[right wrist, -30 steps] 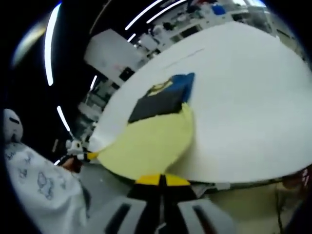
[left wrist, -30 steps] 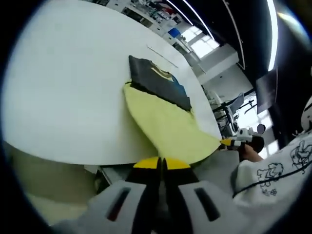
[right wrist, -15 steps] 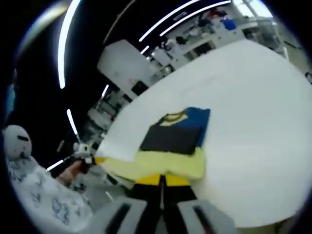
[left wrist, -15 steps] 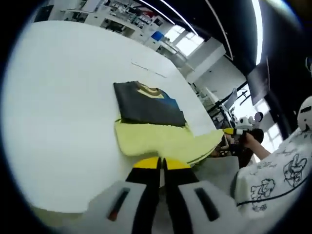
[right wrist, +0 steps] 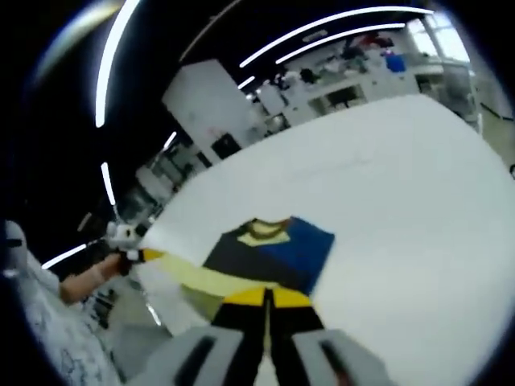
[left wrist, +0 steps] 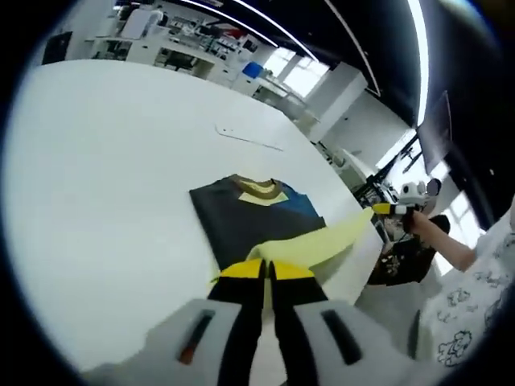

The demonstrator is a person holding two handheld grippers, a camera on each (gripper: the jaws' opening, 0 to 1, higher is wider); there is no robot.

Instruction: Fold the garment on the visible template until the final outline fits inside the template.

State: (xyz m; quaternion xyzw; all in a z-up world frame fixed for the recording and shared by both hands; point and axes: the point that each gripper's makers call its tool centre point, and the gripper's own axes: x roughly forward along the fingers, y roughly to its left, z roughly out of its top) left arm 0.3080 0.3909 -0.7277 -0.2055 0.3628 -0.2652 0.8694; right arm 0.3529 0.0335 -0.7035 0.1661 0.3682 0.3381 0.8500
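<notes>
Left gripper view: my left claw (left wrist: 266, 269) rises from the bottom, its yellow-tipped jaws pressed together on the pale yellow hem (left wrist: 310, 245) of the shirt (left wrist: 245, 217). From my tips that yellow edge stretches as a taut strip toward the right, where my right claw (left wrist: 389, 209) pinches its far end (a hand (left wrist: 418, 221) shows behind it, with a printed white sleeve (left wrist: 475, 314) lower down). The rest of the shirt lies flat on the white table (left wrist: 96, 161), dark on one side and blue on the other, with a yellow collar (left wrist: 259, 189) pointing away from me. A thin line (left wrist: 249, 138) is marked on the table beyond the collar. Benches and bright windows fill the room behind.

In the right gripper view, my right claw (right wrist: 265, 297) is likewise closed, gripping the yellow hem (right wrist: 205, 280) at the shirt's (right wrist: 269, 249) near edge. The strip runs left to my left claw (right wrist: 137, 254), which clamps the other end, just past the table's (right wrist: 386, 193) edge; the hand (right wrist: 84, 281) holding it shows there. Here the shirt sits near the table's near-left side, collar (right wrist: 264, 232) away from me, the blue part on the right and the dark part on the left. I cannot make out any template outline under the shirt in either view. Ceiling light strips (right wrist: 322, 24) curve overhead
</notes>
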